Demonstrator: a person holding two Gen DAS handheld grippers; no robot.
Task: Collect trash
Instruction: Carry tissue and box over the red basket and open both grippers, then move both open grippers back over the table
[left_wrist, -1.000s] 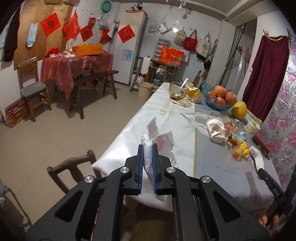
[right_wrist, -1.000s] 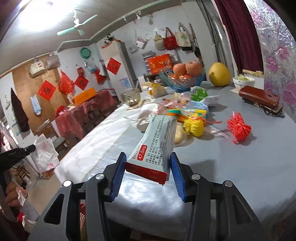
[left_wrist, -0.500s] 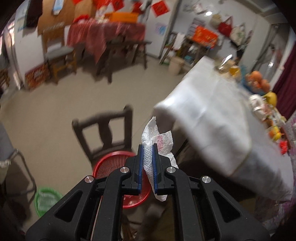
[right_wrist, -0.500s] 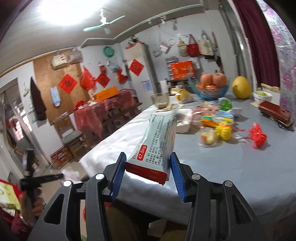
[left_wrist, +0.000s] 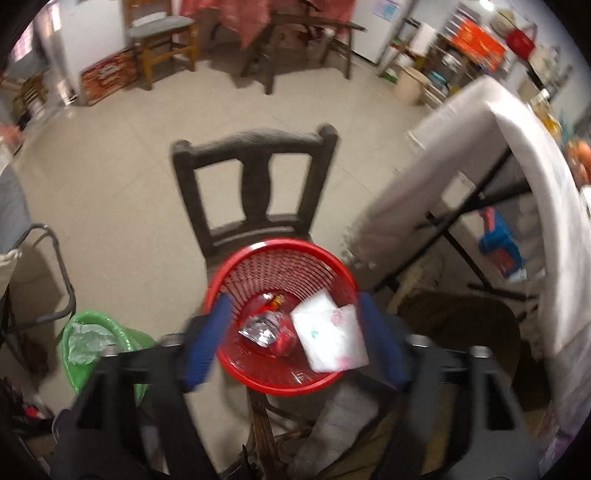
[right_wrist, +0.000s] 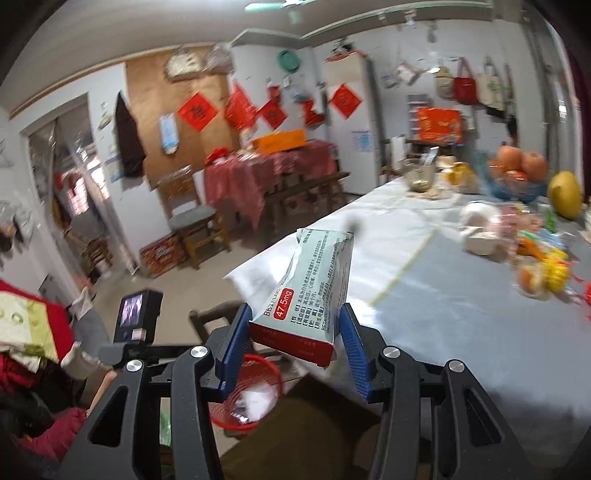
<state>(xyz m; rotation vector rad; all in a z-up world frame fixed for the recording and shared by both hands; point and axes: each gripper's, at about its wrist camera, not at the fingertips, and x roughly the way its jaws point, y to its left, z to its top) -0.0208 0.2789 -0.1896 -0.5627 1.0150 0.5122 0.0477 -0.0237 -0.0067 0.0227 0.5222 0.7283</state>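
Left claw (left_wrist: 291, 336) jaws just opened, nothing between them; white tissue (left_wrist: 328, 334) lies in red basket (left_wrist: 236, 266) at lower centre (blurred). Right claw (right_wrist: 291, 345) clenched on medicine box (right_wrist: 314, 280), above tabletop (right_wrist: 424, 288) edge

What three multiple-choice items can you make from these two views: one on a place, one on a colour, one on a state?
1. Where does the white tissue lie?
A. in the red basket
B. on the table
C. on the floor

2. What colour is the bag-lined bin beside the red basket?
A. blue
B. green
C. yellow

3. In what state is the right gripper?
A. wide open, nothing between the jaws
B. shut on a medicine box
C. shut on a tissue

Key: 1 A, the tissue rests inside the basket, between the open jaws of the left gripper. 2 B, the green bin shows in the left wrist view. 3 B, the jaws press on both sides of the medicine box.
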